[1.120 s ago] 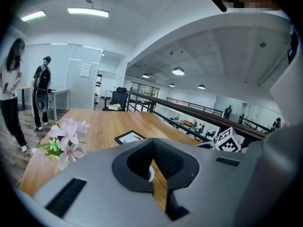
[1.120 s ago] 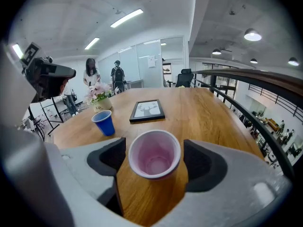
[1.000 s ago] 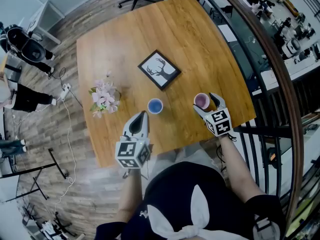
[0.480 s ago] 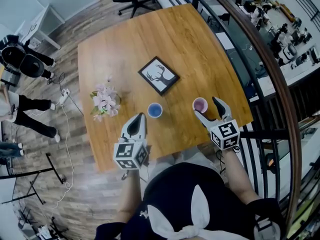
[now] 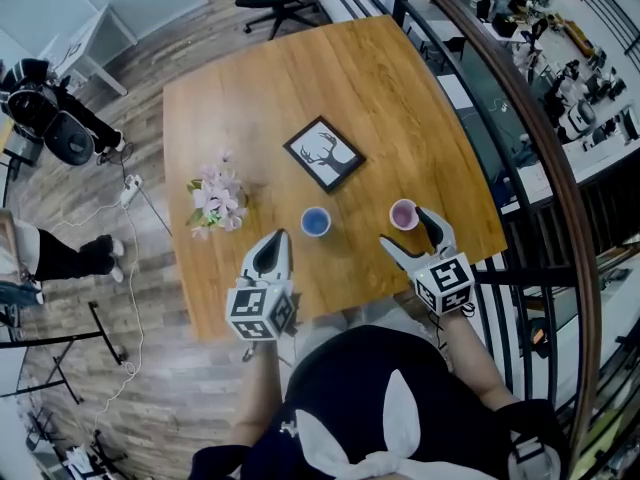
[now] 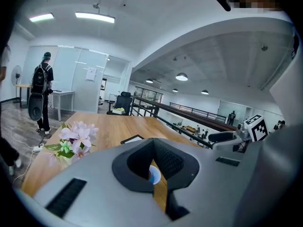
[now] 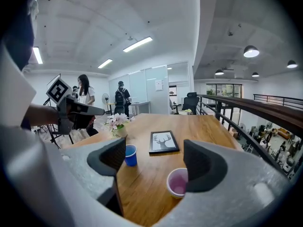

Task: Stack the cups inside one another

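- Since a second ago the right gripper (image 7: 154, 162) has drawn back toward the person and gone up. It was close at the small pink plastic cup (image 5: 404, 214); now the cup stands free in front of it.
- Both bare forearms reach forward from the body. The right forearm (image 5: 462, 340) goes to the table's near right corner, and the left forearm (image 5: 259, 393) goes to the near edge. Each gripper points forward and a little downward.
- The right gripper has its jaws wide apart and nothing is between the pads. In its own view the pink cup stands upright on the table below, partly behind the right jaw.
- The left gripper (image 6: 153, 148) hovers over the near edge with its jaws together, holding nothing.
- The small blue plastic cup (image 5: 315, 221) stands upright just beyond the left gripper's tip. It is well apart from the pink cup, so the cups are not yet stacked.
- A bunch of pale pink flowers (image 5: 215, 200) stands to the left of the blue cup.
- Farther on the light wooden table (image 5: 300, 78) lies a black-framed deer picture (image 5: 323, 154).
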